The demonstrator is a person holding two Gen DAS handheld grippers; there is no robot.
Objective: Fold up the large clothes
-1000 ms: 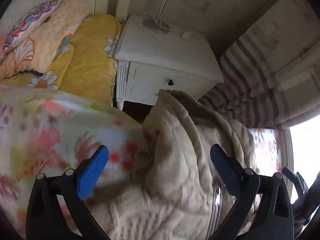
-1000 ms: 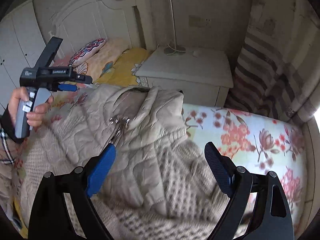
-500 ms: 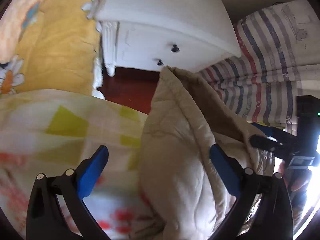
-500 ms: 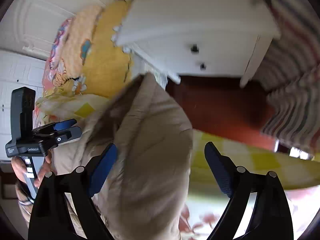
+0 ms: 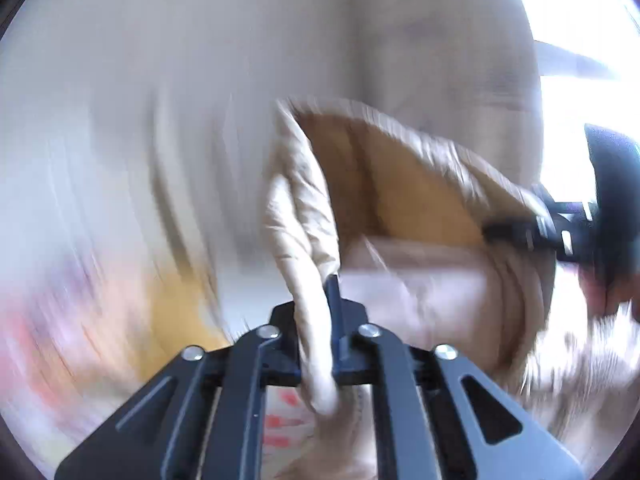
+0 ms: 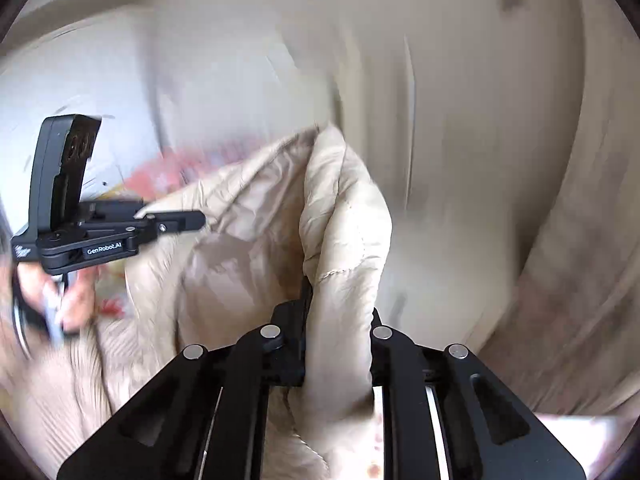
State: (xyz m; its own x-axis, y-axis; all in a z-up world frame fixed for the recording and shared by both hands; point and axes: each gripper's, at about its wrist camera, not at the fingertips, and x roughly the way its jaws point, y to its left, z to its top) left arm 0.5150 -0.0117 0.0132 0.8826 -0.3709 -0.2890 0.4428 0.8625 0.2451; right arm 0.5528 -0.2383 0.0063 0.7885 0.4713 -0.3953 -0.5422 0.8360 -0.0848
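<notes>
Two grippers, both mine, jaws just closed: left gripper pinches a padded edge of the beige coat at lower centre of frame, right gripper another edge of it. Step in hand: coat gripped and lifted, filling mid-frame. Next move, I judge: spread it taut and lay it flat.

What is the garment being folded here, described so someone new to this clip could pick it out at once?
Start from the two black claws: the left claw and the right claw have just been closing, each now pinching one fabric edge. Between them hangs the quilted beige jacket, lifted into the air. Its puffy stitched shell and tan lining distinguish it from the blurred floral bedding behind.
</notes>
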